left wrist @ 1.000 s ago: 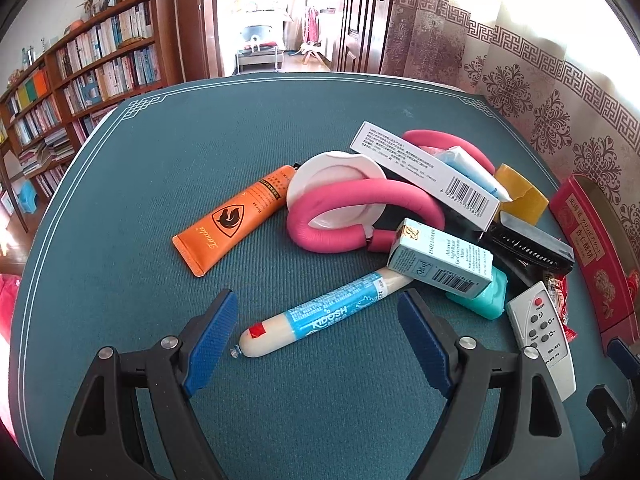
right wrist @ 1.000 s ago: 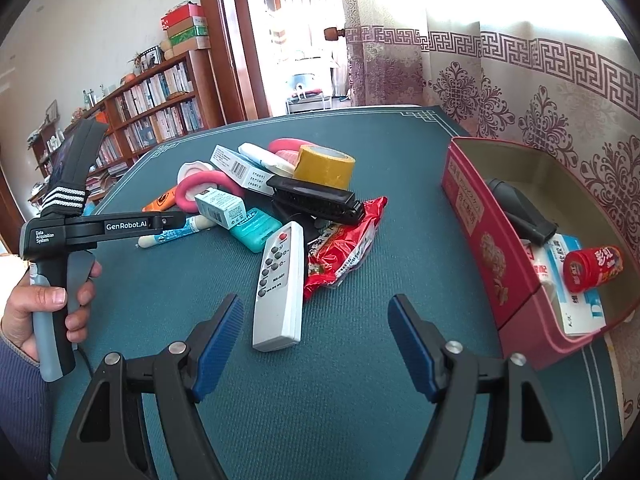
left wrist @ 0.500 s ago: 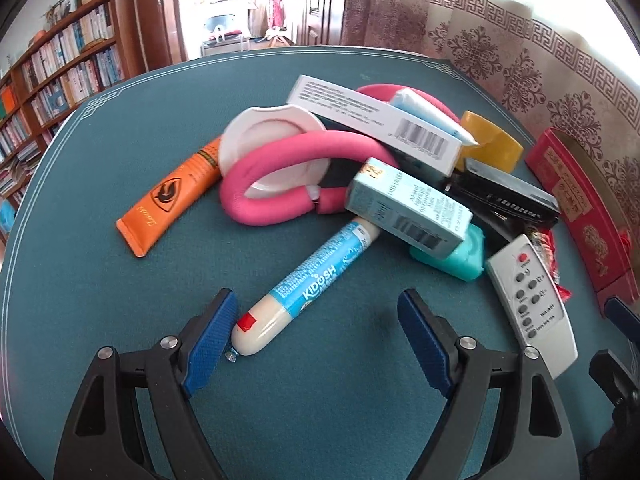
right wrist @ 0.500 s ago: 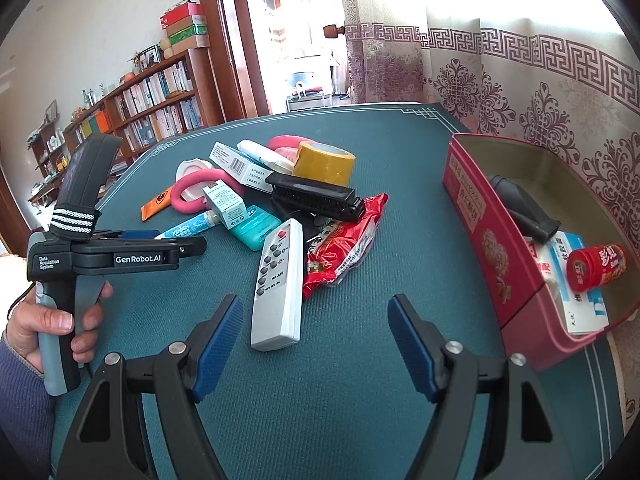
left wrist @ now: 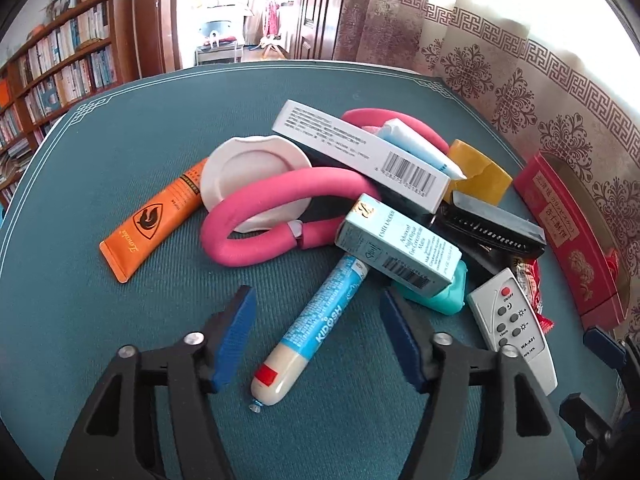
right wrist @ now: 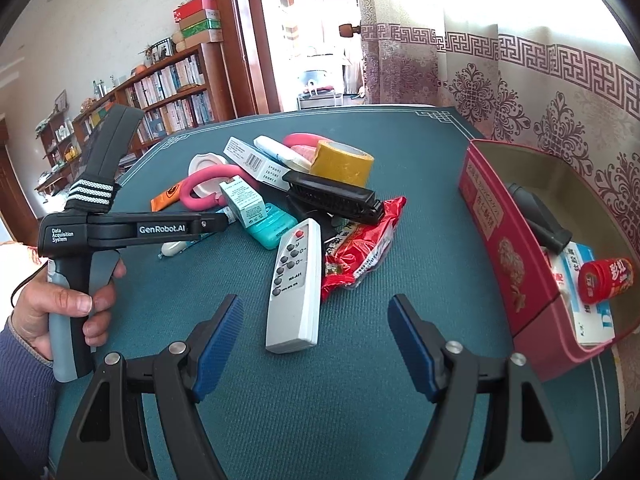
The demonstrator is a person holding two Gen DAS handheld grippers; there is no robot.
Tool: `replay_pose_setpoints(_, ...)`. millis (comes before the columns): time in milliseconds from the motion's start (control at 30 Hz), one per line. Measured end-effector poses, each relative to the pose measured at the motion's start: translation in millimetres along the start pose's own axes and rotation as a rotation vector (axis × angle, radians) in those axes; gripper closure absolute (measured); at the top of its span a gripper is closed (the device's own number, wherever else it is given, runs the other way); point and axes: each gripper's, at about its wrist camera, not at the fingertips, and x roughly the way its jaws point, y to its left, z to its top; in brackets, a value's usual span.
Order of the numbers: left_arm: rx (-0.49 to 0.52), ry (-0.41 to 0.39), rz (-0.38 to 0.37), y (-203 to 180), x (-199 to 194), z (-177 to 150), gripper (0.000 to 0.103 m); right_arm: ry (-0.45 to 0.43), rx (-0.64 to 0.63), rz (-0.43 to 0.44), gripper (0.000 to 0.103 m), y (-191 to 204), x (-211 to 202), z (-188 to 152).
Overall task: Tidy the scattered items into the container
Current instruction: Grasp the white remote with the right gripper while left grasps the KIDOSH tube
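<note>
My left gripper [left wrist: 318, 338], jaws just closing but not yet touching, straddles the KIDOSH sausage [left wrist: 310, 330] lying on the table [left wrist: 100, 300] beside the pile; next, clamp and carry to the red box [left wrist: 568, 232].

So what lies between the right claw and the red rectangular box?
Only bare teal tablecloth separates the open right claw from the red rectangular box, as the right wrist view shows; the white remote control lies ahead, left of that stretch.
</note>
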Motion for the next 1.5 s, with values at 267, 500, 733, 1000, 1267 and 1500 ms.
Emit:
replay_pose_setpoints(267, 0.056, 0.019, -0.068, -27.5, -5.9, -17.2, 0.077, 0.043, 0.012, 0.03, 0.049, -0.4, 18.3, 12.1)
replay_pose_setpoints(500, 0.032, 0.012, -0.054, -22.9, -5.7, -14.2, 0.077, 0.113, 0.046, 0.061, 0.058, -3.9, 38.6, 11.4)
replay_pose_setpoints(733, 0.022, -0.002, -0.032, -27.9, 0.4, -6.1, 0.077, 0.151, 0.057, 0.087, 0.06, -1.5, 52.4, 8.2)
replay_pose_setpoints(1000, -0.001, -0.009, -0.049, -29.3, -8.8, -13.2, 0.084, 0.138, 0.037, 0.096, 0.086, 3.4, 48.6, 5.6)
replay_pose_setpoints(1267, -0.03, -0.023, -0.063, -26.7, -29.1, -20.3, 0.085, 0.068, 0.067, 0.115, 0.086, -6.2, 16.7, 6.7)
replay_pose_setpoints(1500, -0.013, 0.017, -0.054, -30.7, -36.2, -46.3, 0.085, 0.024, 0.126, 0.106, 0.086, -20.6, -4.3, 6.0)
